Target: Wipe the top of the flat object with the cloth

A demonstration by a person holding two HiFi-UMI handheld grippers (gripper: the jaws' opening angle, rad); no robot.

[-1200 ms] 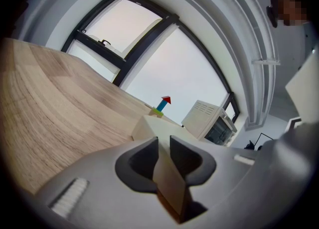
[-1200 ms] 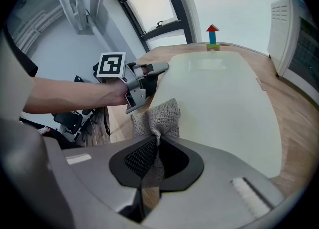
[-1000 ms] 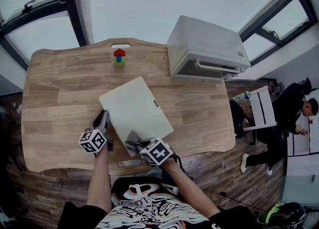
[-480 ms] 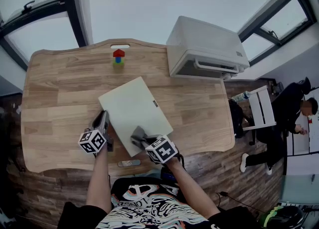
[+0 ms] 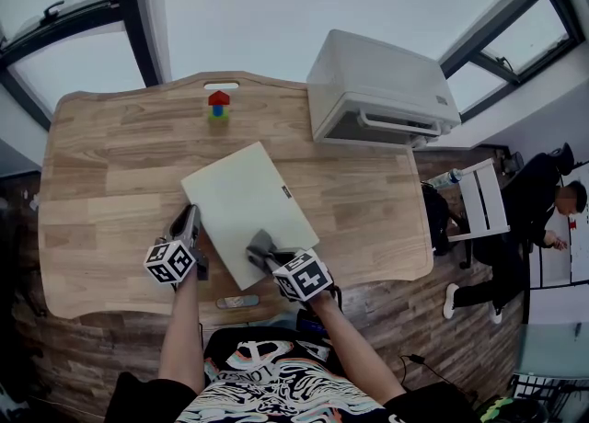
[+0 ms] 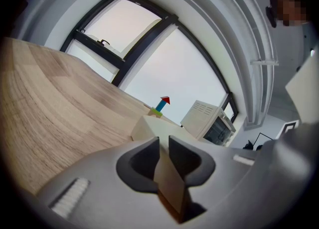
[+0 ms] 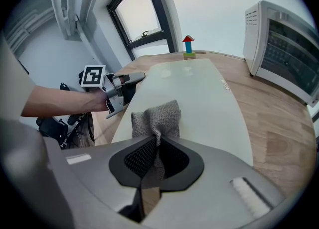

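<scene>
The flat object is a white board (image 5: 248, 196) lying on the wooden table (image 5: 101, 182). My left gripper (image 5: 190, 221) sits at the board's left edge. In the left gripper view that edge (image 6: 167, 183) fills the gap between the jaws, which have just been closing on it. My right gripper (image 5: 261, 252) is shut on a grey knitted cloth (image 7: 157, 118). It points steeply down at the board's near corner, and the cloth's free end rests bunched on the board (image 7: 199, 93). The right gripper view also shows the left gripper (image 7: 135, 78) at the board's side.
A white microwave-like appliance (image 5: 382, 90) stands at the table's far right. A small toy block tower (image 5: 219, 105) stands at the far edge. A small grey object (image 5: 237, 302) lies at the front edge. A person (image 5: 543, 200) and a chair (image 5: 483, 200) are on the floor to the right.
My right gripper has slid rightward with the cloth across the board's near corner. The left gripper has stayed at the board's left edge.
</scene>
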